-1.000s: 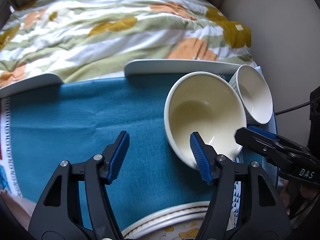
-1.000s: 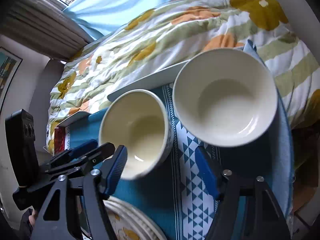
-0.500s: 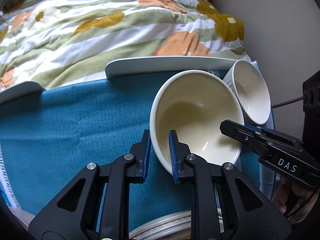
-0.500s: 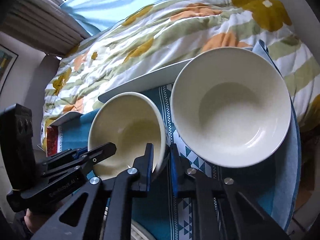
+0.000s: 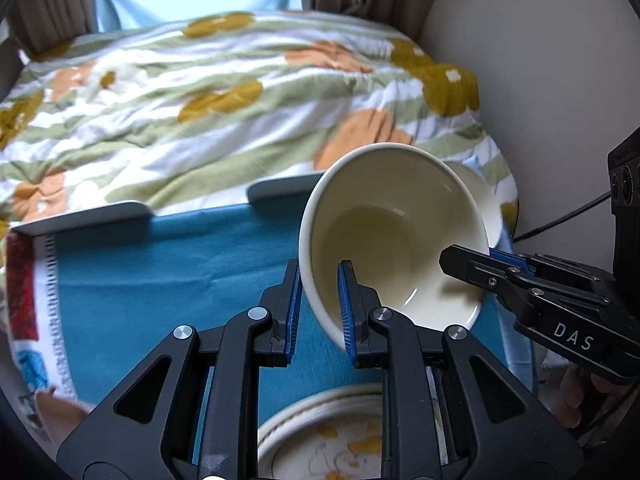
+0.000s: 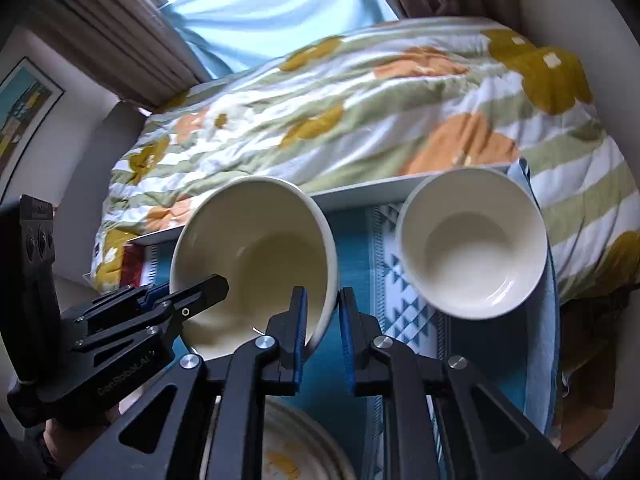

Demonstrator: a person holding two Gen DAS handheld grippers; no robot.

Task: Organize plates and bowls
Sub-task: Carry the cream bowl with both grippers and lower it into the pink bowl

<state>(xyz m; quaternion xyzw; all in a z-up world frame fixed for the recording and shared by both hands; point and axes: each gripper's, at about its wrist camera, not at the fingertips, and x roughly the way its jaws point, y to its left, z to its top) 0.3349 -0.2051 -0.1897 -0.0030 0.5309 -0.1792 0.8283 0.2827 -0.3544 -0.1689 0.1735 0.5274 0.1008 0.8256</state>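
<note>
A cream bowl (image 5: 392, 236) is held tilted above the teal cloth, its mouth facing the cameras. My left gripper (image 5: 318, 308) is shut on its left rim, one pad inside and one outside. My right gripper (image 6: 323, 334) is shut on the opposite rim of the same cream bowl (image 6: 256, 260). A second white bowl (image 6: 472, 240) sits on the patterned cloth at the back right; in the left wrist view the white bowl (image 5: 484, 196) peeks out behind the held one. A stack of flower-patterned plates (image 5: 332, 436) lies below the grippers, also in the right wrist view (image 6: 304, 452).
A teal cloth (image 5: 160, 280) covers the table. Beyond its far edge lies a bed with a flowered duvet (image 5: 200, 92). A pale wall (image 5: 540, 80) stands close on the right, with a black cable (image 5: 560, 220). Curtains (image 6: 260, 8) hang at the back.
Both grippers have closed on the cream bowl's rim and lifted it off the cloth, tilting it. The white bowl has stayed in place.
</note>
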